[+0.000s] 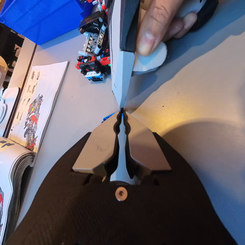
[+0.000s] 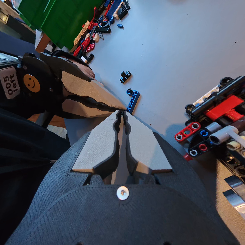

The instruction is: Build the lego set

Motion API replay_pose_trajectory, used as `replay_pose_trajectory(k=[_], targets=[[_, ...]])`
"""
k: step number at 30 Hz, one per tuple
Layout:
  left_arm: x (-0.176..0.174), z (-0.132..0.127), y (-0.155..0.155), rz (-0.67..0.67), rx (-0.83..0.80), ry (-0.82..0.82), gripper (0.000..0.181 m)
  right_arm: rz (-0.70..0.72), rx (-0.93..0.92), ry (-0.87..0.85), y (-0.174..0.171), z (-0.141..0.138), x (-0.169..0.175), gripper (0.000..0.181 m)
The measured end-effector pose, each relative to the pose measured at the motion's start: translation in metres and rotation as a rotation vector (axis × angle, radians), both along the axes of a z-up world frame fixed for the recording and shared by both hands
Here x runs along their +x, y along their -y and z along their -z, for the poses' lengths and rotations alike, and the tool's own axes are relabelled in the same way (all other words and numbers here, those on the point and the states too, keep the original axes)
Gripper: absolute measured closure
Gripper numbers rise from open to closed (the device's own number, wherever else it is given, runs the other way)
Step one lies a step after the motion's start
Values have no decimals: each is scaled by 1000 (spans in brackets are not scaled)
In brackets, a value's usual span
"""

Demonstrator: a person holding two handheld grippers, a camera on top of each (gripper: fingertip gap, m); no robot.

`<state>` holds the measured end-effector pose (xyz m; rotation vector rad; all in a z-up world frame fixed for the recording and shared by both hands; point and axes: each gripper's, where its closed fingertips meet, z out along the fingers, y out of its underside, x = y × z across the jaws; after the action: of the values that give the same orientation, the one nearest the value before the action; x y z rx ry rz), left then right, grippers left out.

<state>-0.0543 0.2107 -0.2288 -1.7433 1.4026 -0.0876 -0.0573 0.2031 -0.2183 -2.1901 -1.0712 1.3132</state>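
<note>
Blue beam (image 2: 133,101) pinched at left gripper (image 1: 121,112) tips, black pin (image 2: 122,113) nipped between right gripper (image 2: 122,113) jaws (tiny purchase): misalignment could flick either free.

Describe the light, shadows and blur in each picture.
Left wrist view: warm yellow light patch on the table, big shadow beside it, the person's hand blurred up close. Right wrist view: cooler bluish light, the toy model slightly soft, edges bent by the wide lens.

Two grippers meet tip to tip: the left gripper (image 1: 121,113) and the right gripper (image 2: 122,113). One blue bin (image 1: 39,19), one green bin (image 2: 55,22). One blue angled beam (image 2: 133,101), one small black connector piece (image 2: 125,76), one part-built model (image 1: 94,53), one open instruction booklet (image 1: 39,104), and one scattered pile of loose pieces (image 2: 98,27), too many to count.
</note>
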Motion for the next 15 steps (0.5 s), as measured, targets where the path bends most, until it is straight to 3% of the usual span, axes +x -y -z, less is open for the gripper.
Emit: replay_pose_trajectory(k=[15], targets=[[0,3,1,-8,0,-24,181,8,17,22,0,3,1,181]])
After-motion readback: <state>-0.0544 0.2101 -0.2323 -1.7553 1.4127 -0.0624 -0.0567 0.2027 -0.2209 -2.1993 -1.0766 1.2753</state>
